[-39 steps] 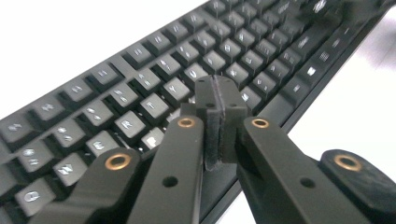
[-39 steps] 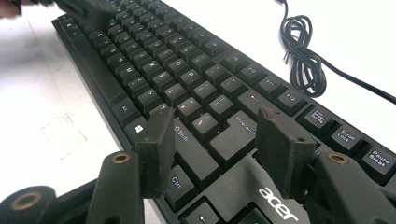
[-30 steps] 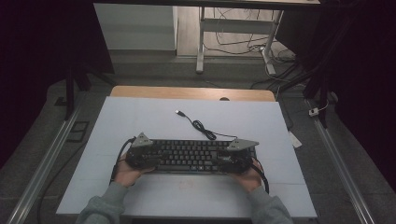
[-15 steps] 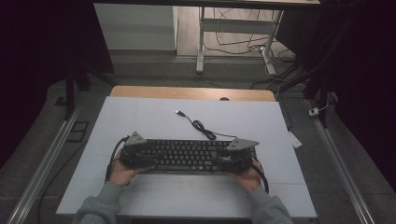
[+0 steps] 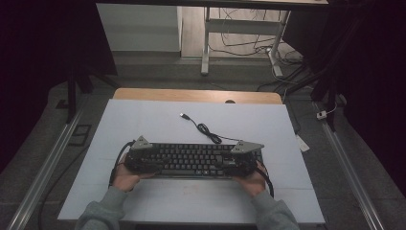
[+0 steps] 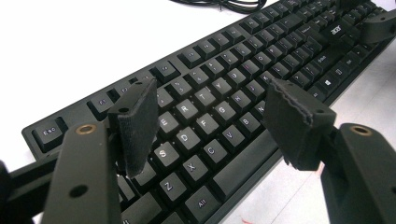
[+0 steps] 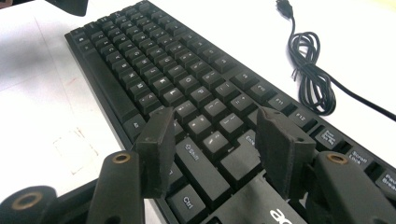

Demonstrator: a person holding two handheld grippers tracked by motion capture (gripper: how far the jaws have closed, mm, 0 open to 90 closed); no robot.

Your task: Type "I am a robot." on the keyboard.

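High view: lay flat near the near edge of the white table [image 5: 143,120], black keyboard [image 5: 191,159], long side running left to right. Sat at its left end, left gripper [image 5: 139,158], in the person's left hand [image 5: 125,176]; at its right end, right gripper [image 5: 244,160], in the right hand [image 5: 251,181]. Trailed to the far side, coiled black cable [image 5: 206,130].

Left gripper view: stood apart over the letter keys, left gripper [image 6: 210,116], jaws just opened further, pads clear of the keyboard [image 6: 243,65], nothing pressed.

Right gripper view: hung wide over the shift and enter keys, right gripper [image 7: 215,140], pads off the keyboard [image 7: 154,60]. Lay to the right, cable [image 7: 313,79].
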